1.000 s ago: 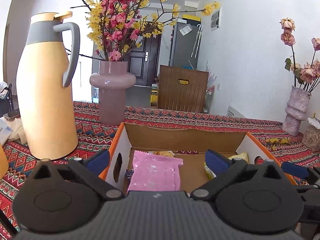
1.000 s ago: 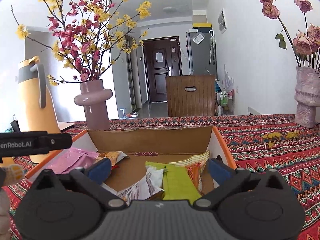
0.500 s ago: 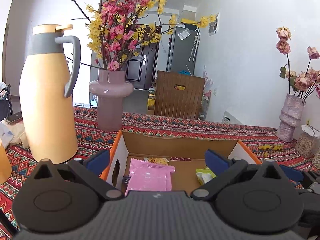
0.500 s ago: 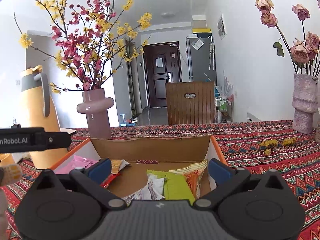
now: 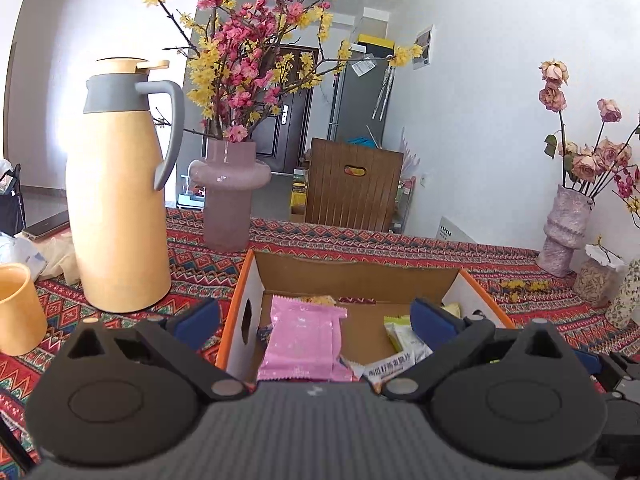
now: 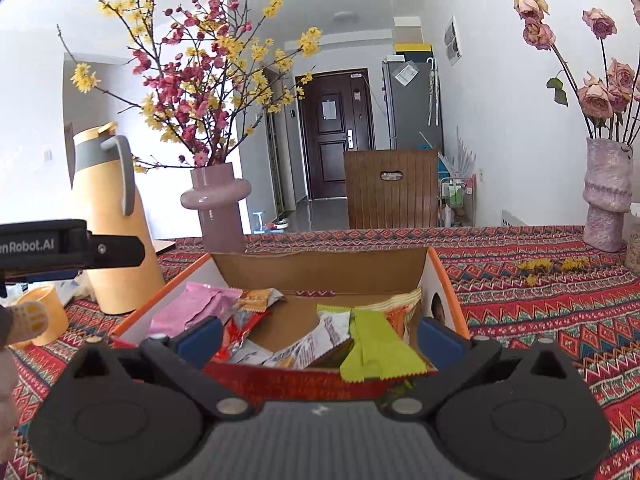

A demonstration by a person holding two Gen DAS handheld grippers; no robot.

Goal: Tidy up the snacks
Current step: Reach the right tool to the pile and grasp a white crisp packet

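Left gripper (image 5: 316, 318) has its blue-padded jaws spread wide, nothing between them, hovering at the near edge of the open cardboard box with orange rim (image 5: 356, 270). Right gripper (image 6: 320, 334) is likewise spread and empty, at the same box's near wall.

Versus a second ago: the left view has pulled back and up, so the box sits lower and smaller in frame, and a yellow cup (image 5: 18, 308) now shows at far left. The right view has also backed off; the box's red near wall is now visible (it was hidden before).

Snacks all lie inside the box: flat pink foil packet (image 5: 302, 338) at the left side, white printed wrapper (image 5: 388, 366) near the middle, lime-green crimped packet (image 6: 374, 346) leaning over the near wall on the right, red-orange wrapper (image 6: 240, 328) beside the pink one. The packets look unmoved.

The box rests on a red patterned tablecloth (image 6: 540, 304). A tall yellow thermos jug with grey handle (image 5: 118, 200) and a mauve glass vase with pink and yellow blossom branches (image 5: 228, 196) stand behind-left.
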